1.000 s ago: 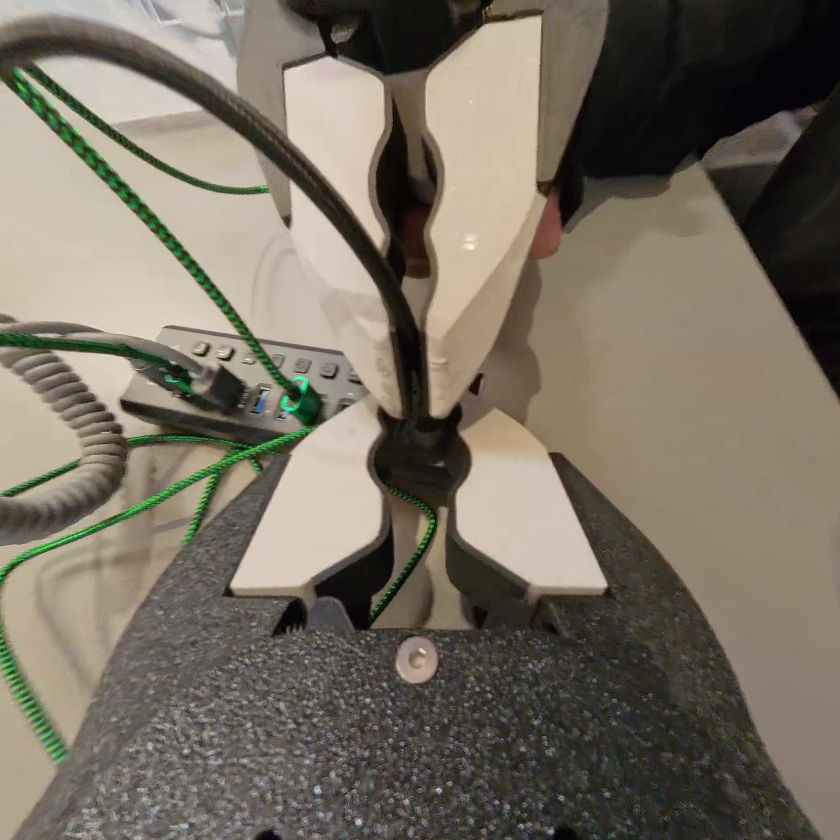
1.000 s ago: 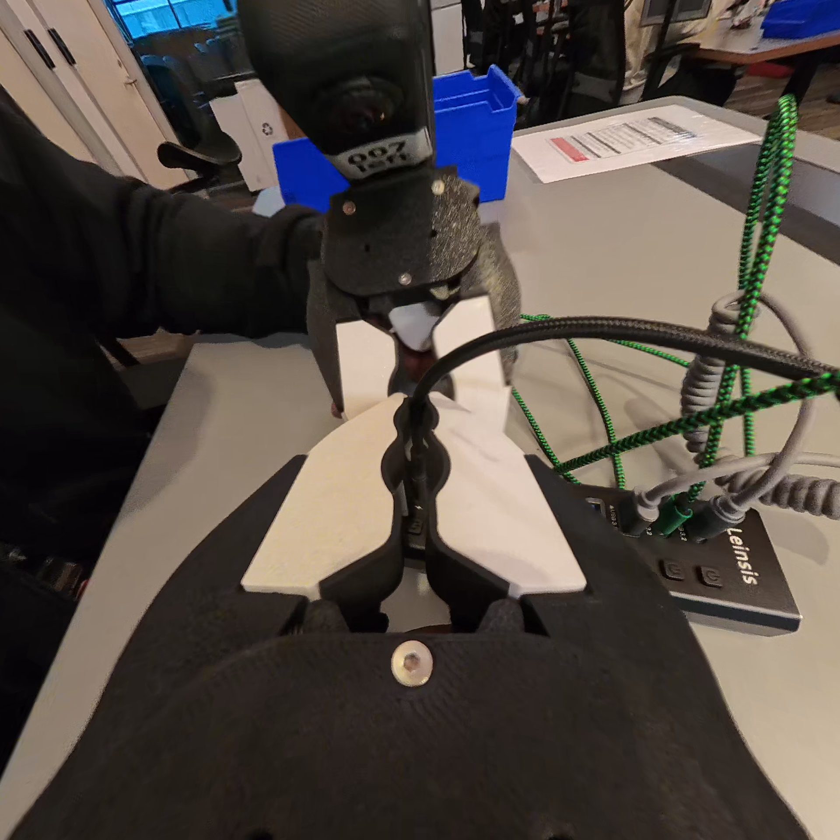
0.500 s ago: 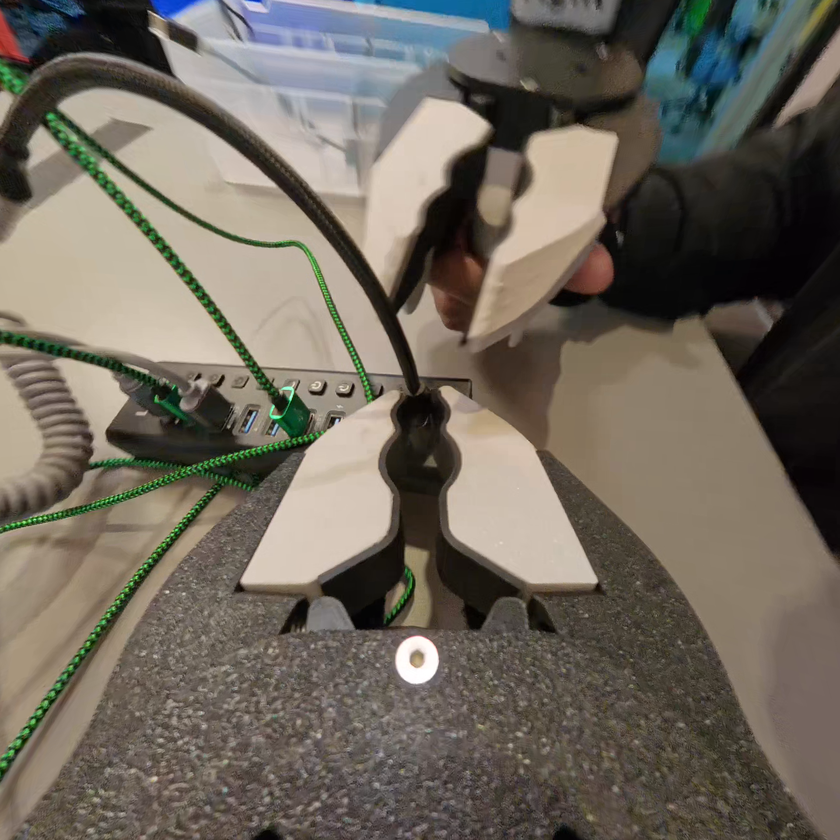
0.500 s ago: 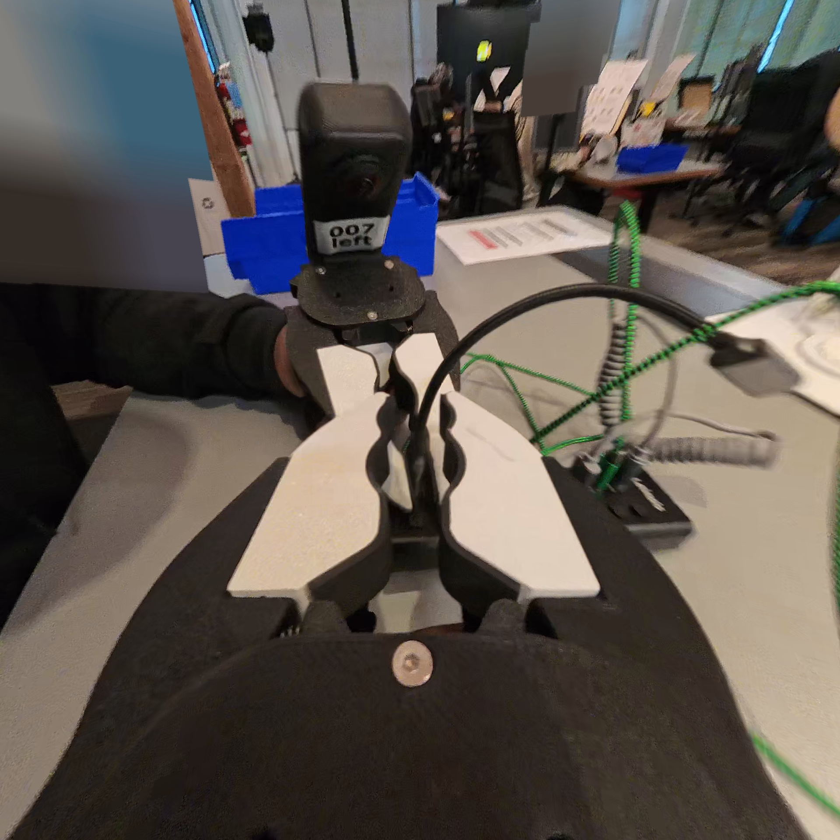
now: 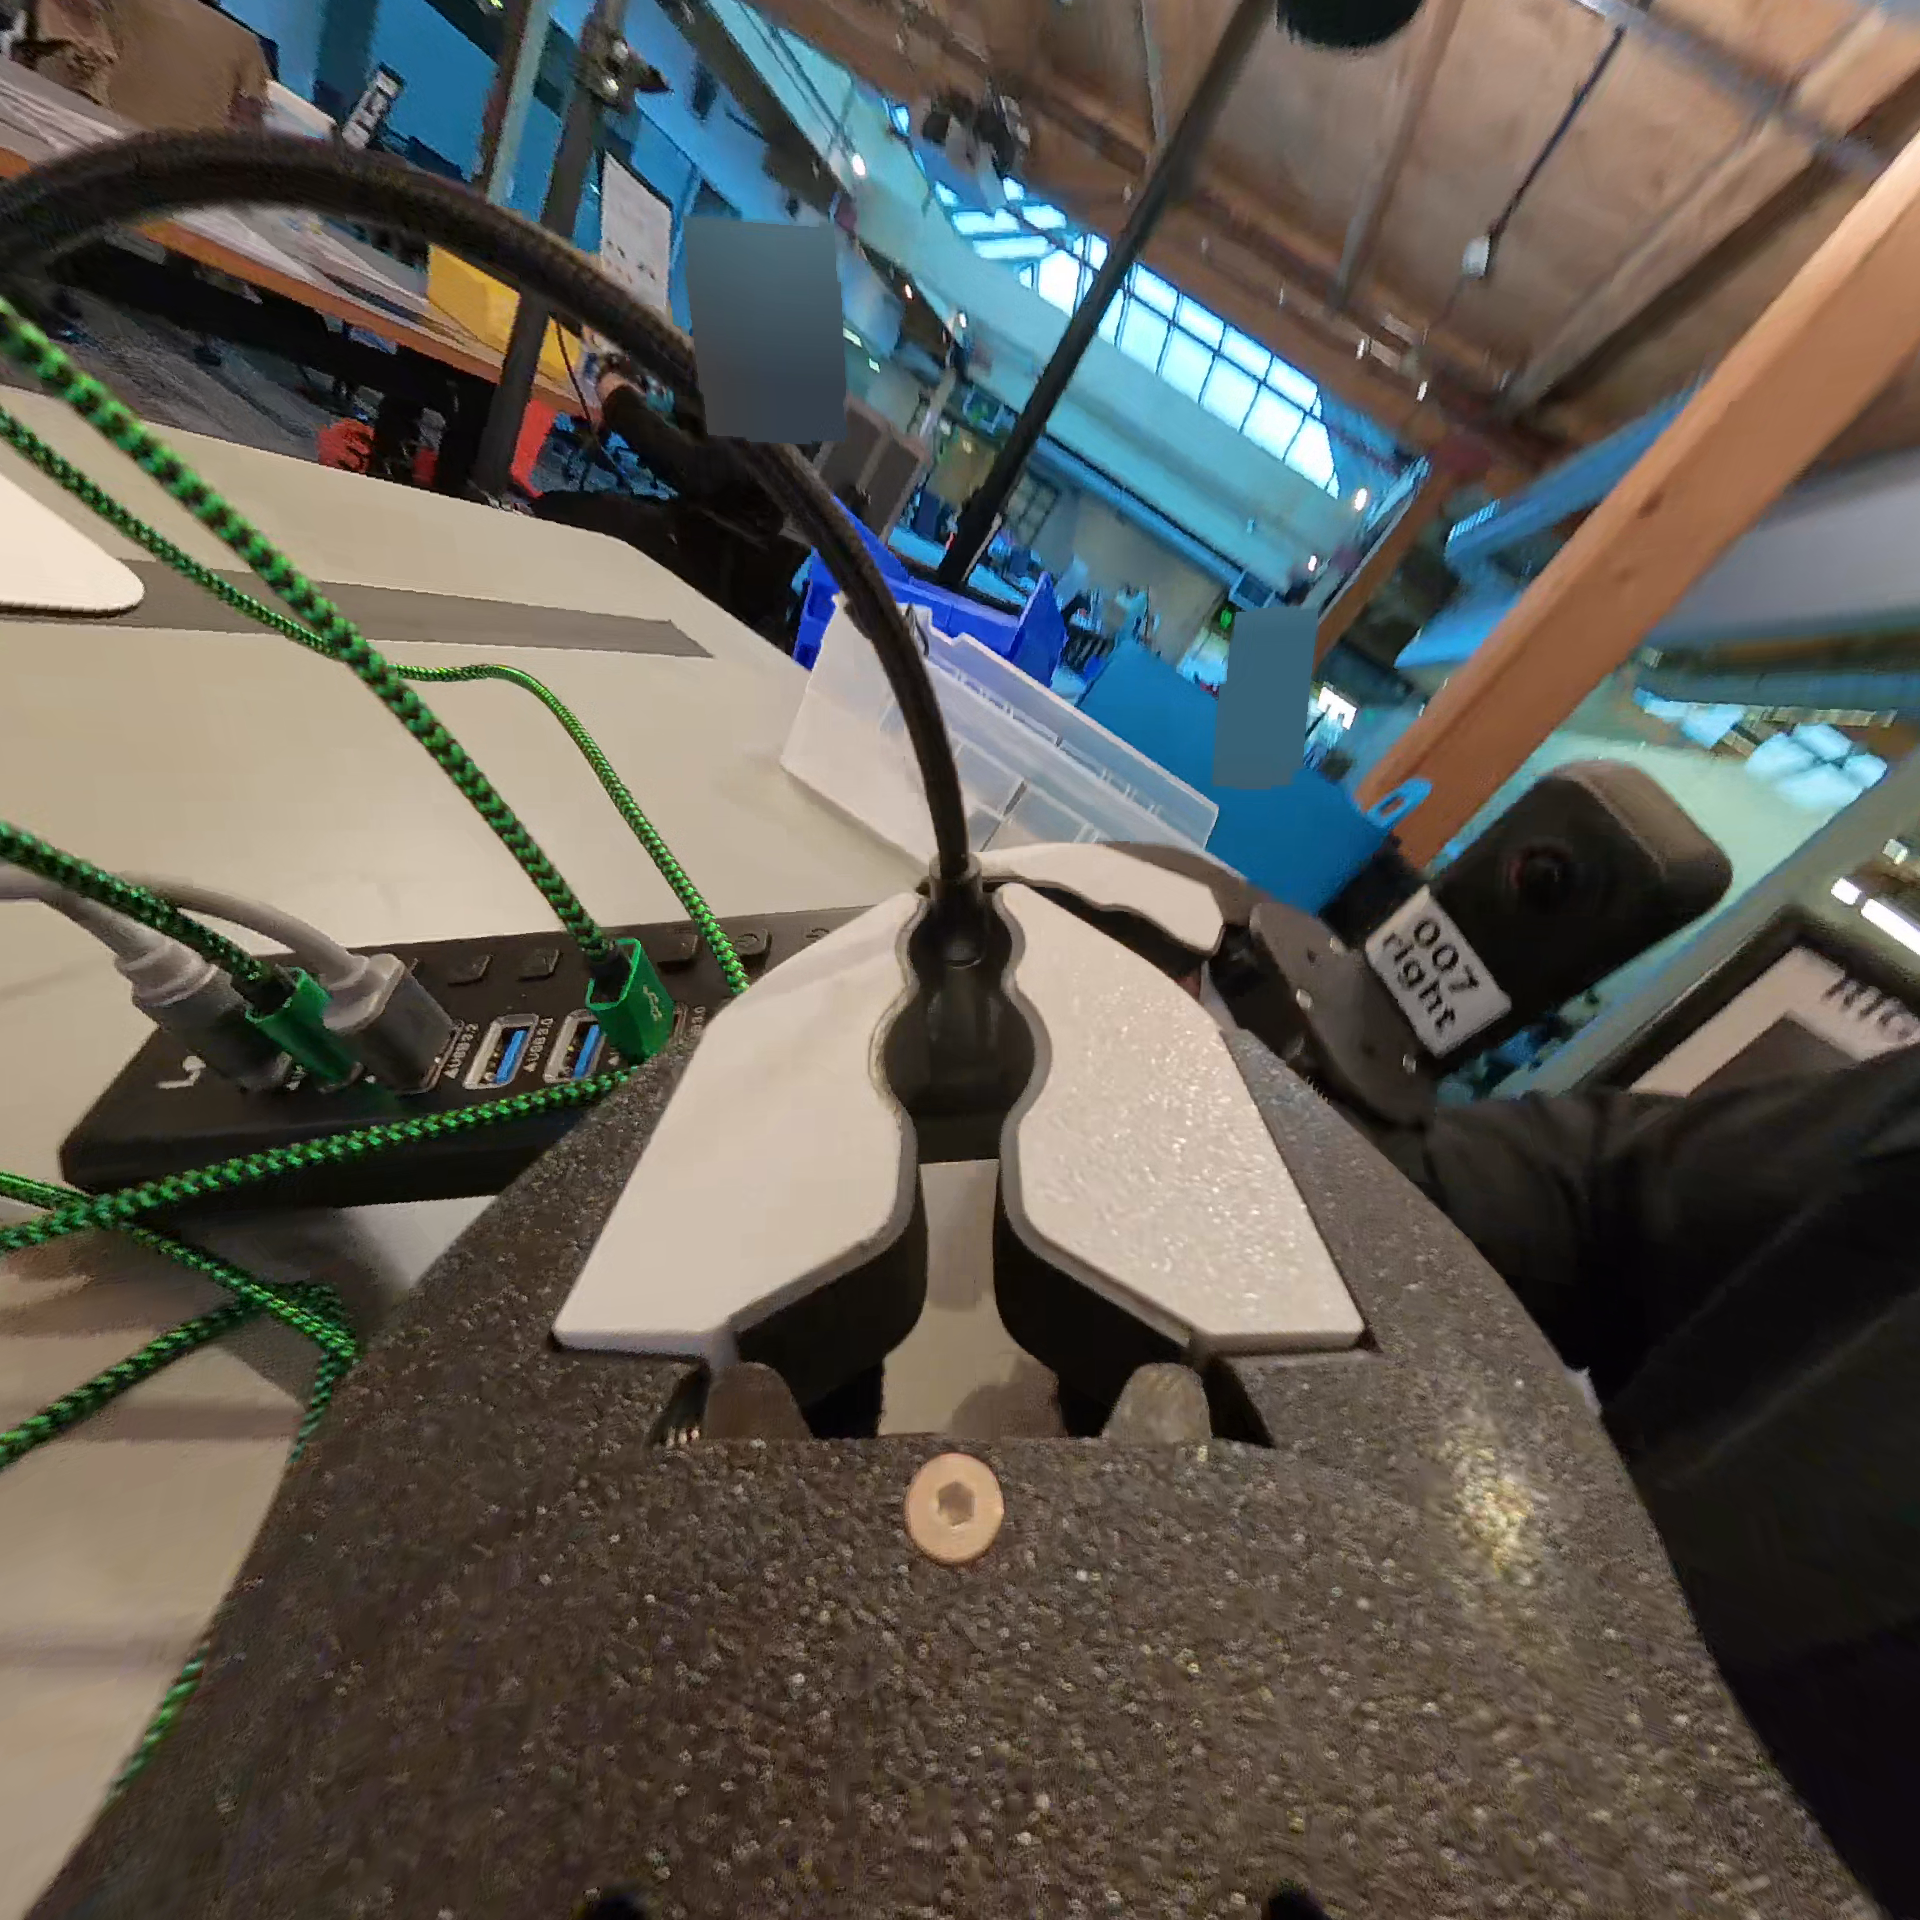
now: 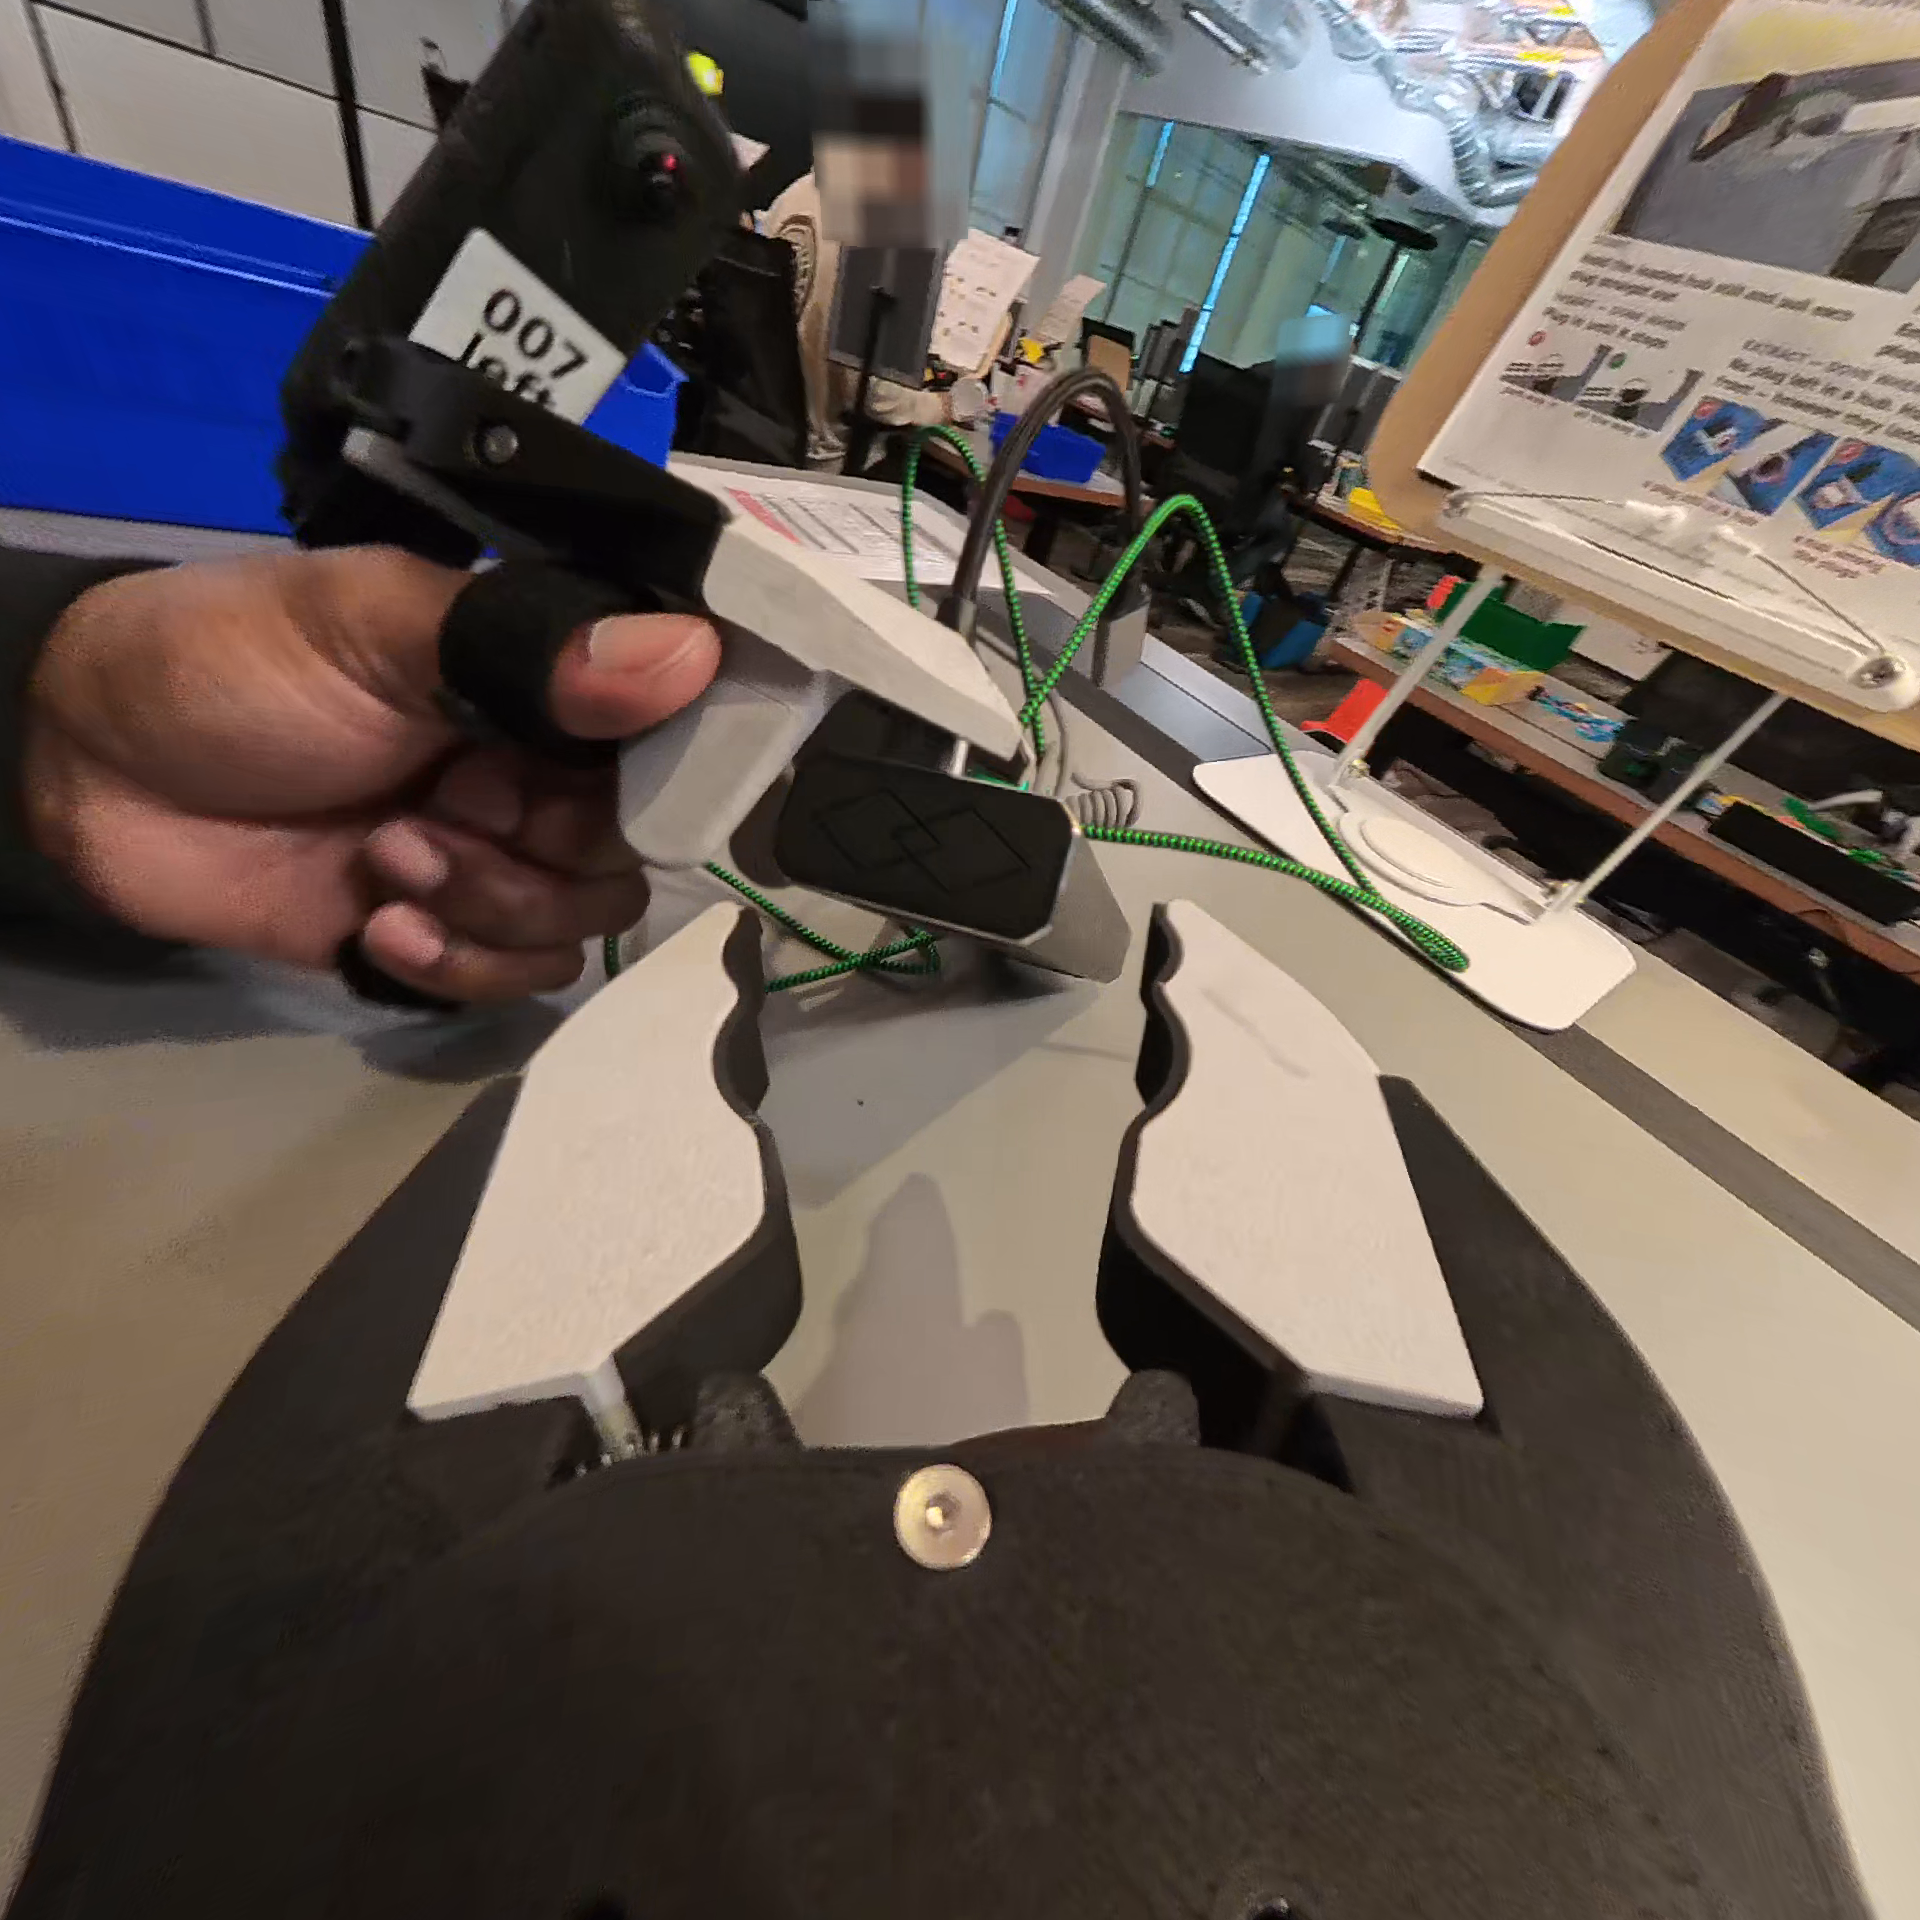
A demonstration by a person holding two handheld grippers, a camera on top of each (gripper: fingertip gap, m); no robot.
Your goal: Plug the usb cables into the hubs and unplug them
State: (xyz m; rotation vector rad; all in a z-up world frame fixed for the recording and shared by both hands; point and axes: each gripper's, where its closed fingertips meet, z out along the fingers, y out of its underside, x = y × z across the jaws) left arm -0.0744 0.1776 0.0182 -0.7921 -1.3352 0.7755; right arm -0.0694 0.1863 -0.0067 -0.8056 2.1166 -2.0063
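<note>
My left gripper (image 5: 961, 899) is shut on the plug of a black braided cable (image 5: 894, 644), which arcs up and away to the left. In the right wrist view the left gripper (image 6: 935, 707), held by a hand, holds that plug right against a small tilted hub (image 6: 925, 862) with a black top; I cannot tell if it is seated. My right gripper (image 6: 951, 935) is open and empty, just short of that hub. A long black hub (image 5: 208, 1101) lies at the left with green plugs (image 5: 623, 1003) and grey plugs (image 5: 384, 1013) in it.
Green braided cables (image 5: 312, 613) loop over the grey table (image 5: 312, 748). A document stand (image 6: 1662, 260) on a white base (image 6: 1507, 935) is at the right. A blue bin (image 6: 135, 343) and clear plastic bins (image 5: 987, 727) sit past the table edge. My two grippers' fingertips are within a few centimetres of each other.
My right gripper has let go of the black cable, opened wide and drawn back. My left gripper has stayed shut on the plug and has tilted upward.
</note>
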